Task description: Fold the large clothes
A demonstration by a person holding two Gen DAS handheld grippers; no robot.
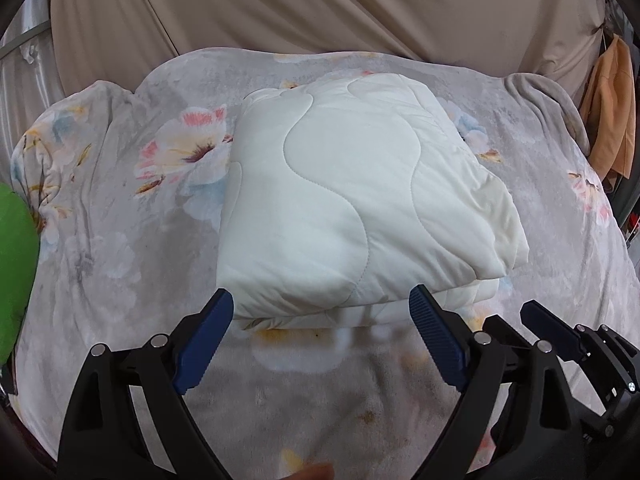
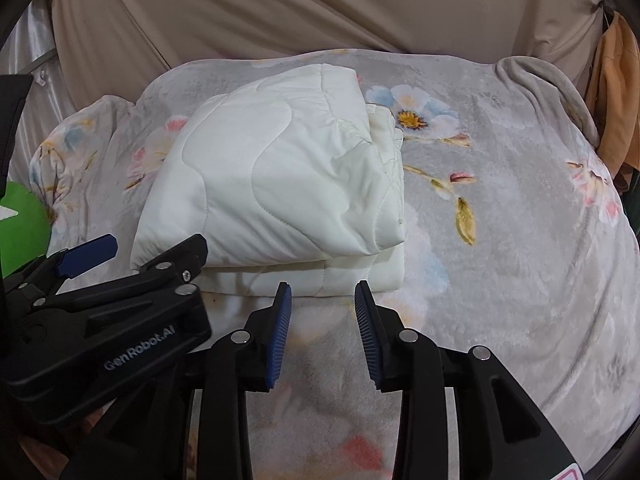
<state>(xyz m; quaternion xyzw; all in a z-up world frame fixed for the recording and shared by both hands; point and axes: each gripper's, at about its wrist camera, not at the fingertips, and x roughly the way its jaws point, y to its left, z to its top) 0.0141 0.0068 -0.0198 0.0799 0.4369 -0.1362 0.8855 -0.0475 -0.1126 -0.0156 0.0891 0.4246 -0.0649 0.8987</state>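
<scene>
A white quilted garment (image 1: 352,204) lies folded into a thick square bundle on a grey floral blanket (image 1: 128,240). It also shows in the right wrist view (image 2: 280,184), its layered edges facing right. My left gripper (image 1: 322,304) is open and empty, its blue pads just in front of the bundle's near edge. My right gripper (image 2: 322,294) is open and empty, close to the bundle's near right corner. The right gripper shows at the right in the left wrist view (image 1: 560,328). The left gripper's body shows at the left in the right wrist view (image 2: 104,312).
The blanket (image 2: 500,240) covers a raised bed-like surface. A beige curtain (image 1: 300,4) hangs behind it. An orange cloth (image 1: 610,116) hangs at the far right. A green object (image 1: 14,264) sits at the left edge. A grey plush fold (image 2: 540,80) lies at the back right.
</scene>
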